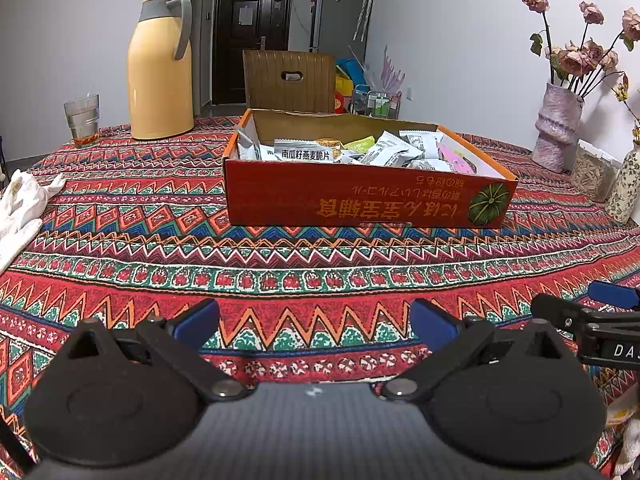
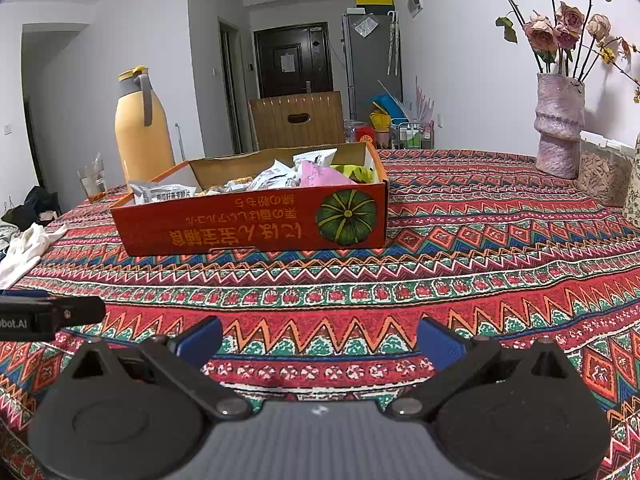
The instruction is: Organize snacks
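a shallow red cardboard box (image 1: 360,196) printed with a green pumpkin and upside-down yellow lettering sits on a table draped in a red, green and orange zigzag-patterned cloth (image 1: 280,276), toward the far middle of the table. inside it lies a loose heap of small wrapped snack packets (image 1: 360,150), mostly white and grey, with a pale green one and a pink one among them; one long white packet with black characters leans against the near wall.

the left claw (image 1: 314,320) hovers low over the cloth at the near edge, its blue-padded fingers (image 1: 198,322) spread wide apart and gripping nothing. the right claw (image 2: 320,338) hangs just beside it, to the right, likewise spread wide and empty, well short of the box. each claw's black frame shows at the edge of the other's view.

to the far left stand a tall yellow thermos jug with a grey handle (image 1: 160,68) and, near it, a clear drinking glass (image 1: 82,120) with a little reddish matter at the bottom. a crumpled white cloth (image 1: 22,208) lies at the left edge of the table. at the far right a mottled pink ceramic vase (image 1: 558,126) holds faded pink roses (image 1: 580,56), beside a clear container of what look like seeds (image 2: 602,170). beyond the table are a brown chair back (image 1: 290,80), a dark door and a grey refrigerator.
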`<state>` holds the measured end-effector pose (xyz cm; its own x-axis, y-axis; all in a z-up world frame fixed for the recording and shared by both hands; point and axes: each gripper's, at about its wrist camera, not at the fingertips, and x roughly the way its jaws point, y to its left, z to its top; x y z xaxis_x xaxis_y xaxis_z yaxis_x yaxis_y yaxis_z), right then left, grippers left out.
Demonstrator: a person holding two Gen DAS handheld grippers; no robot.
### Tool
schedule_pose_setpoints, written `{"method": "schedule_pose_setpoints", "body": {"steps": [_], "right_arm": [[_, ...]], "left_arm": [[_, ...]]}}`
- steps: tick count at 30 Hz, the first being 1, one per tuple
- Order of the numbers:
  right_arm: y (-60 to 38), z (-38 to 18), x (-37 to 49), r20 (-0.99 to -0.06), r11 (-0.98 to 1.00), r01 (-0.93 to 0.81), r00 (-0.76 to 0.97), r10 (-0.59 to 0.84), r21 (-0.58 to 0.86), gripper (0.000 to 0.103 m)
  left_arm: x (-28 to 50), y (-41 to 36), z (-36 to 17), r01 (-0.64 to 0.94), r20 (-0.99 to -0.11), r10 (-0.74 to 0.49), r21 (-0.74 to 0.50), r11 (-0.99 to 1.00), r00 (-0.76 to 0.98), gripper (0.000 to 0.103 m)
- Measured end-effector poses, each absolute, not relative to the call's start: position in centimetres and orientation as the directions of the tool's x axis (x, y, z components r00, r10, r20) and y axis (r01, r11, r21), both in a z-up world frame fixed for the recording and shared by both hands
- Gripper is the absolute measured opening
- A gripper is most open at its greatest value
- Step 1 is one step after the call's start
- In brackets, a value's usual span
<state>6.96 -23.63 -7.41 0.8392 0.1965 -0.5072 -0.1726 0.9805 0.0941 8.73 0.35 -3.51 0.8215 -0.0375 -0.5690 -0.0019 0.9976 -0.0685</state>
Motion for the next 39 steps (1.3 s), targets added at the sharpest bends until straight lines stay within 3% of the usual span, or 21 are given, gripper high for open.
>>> {"method": "schedule_pose_setpoints", "body": {"steps": [39], "right_arm": [[-23.63, -7.56, 7.01, -0.512, 0.981, -0.172, 0.837, 0.196, 0.094, 0.103]], "left_arm": [[8.73, 0.35, -3.6, 0.01, -0.569, -0.051, -0.075, 0.997, 0.821, 0.103]]}}
